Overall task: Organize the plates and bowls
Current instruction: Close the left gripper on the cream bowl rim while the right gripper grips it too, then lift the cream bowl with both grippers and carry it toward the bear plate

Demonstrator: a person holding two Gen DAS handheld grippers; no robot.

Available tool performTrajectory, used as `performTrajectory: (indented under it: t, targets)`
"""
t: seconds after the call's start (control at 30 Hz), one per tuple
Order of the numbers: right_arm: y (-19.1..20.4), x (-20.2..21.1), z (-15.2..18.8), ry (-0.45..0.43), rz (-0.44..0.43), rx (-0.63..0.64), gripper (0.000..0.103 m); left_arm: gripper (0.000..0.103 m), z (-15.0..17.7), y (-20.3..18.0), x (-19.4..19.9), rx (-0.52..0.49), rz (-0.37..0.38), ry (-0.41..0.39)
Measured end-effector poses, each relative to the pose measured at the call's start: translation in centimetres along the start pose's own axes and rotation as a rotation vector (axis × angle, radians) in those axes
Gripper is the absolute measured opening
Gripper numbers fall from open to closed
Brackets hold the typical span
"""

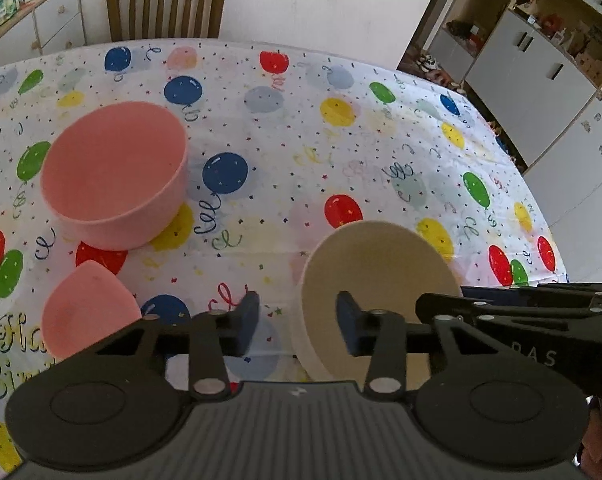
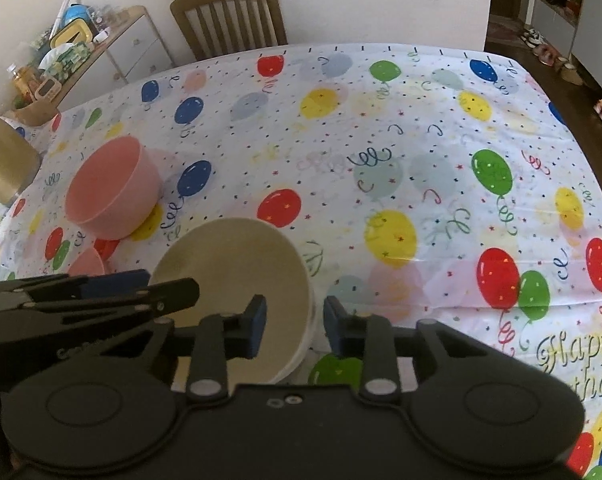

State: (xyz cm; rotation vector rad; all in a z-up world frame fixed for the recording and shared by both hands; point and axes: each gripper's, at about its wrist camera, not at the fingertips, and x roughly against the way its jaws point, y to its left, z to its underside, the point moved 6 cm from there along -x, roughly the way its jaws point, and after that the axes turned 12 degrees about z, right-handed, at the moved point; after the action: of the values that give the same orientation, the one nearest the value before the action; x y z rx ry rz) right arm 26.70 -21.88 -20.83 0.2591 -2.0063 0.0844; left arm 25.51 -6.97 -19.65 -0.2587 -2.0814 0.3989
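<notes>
Straddling opposite rims of the cream bowl (image 1: pixel 375 276), left gripper (image 1: pixel 298 324) and right gripper (image 2: pixel 295 326) stand narrowed, walls between fingers, contact unclear.

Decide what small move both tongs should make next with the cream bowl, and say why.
Probably close both on the cream bowl: the left tongs and right tongs each straddle its wall on opposite sides, with gaps visible at the pads, so it isn't gripped yet for lifting.
</notes>
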Motion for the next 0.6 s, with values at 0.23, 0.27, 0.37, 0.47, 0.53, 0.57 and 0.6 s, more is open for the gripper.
performTrajectory:
  t: [0.23,0.27,0.37,0.47,0.53,0.57,0.6]
  targets:
    - [-0.1,0.0,0.1,0.002,0.033,-0.001,0.009,0.017,0.3,-0.1,-0.1,0.008,0.027,0.008]
    - [-0.1,0.0,0.2,0.002,0.041,-0.001,0.005,0.017,0.3,-0.1,-0.1,0.003,0.023,0.008]
    - [0.0,0.0,0.3,0.000,0.060,0.007,0.005,0.016,0.5,-0.1,0.1,0.007,0.026,0.012]
    - [0.2,0.3,0.5,-0.005,0.071,0.009,0.004,0.016,0.6,-0.2,0.7,0.007,0.025,0.010]
    - [0.5,0.7,0.6,-0.008,0.078,0.012,0.003,0.016,0.8,-0.2,1.1,0.008,0.025,0.011]
    - [0.5,0.8,0.7,-0.007,0.079,0.012,0.003,0.016,0.9,-0.2,1.4,0.009,0.025,0.009]
    - [0.7,1.1,0.8,-0.008,0.082,0.015,0.003,0.016,1.0,-0.2,1.8,0.010,0.025,0.006]
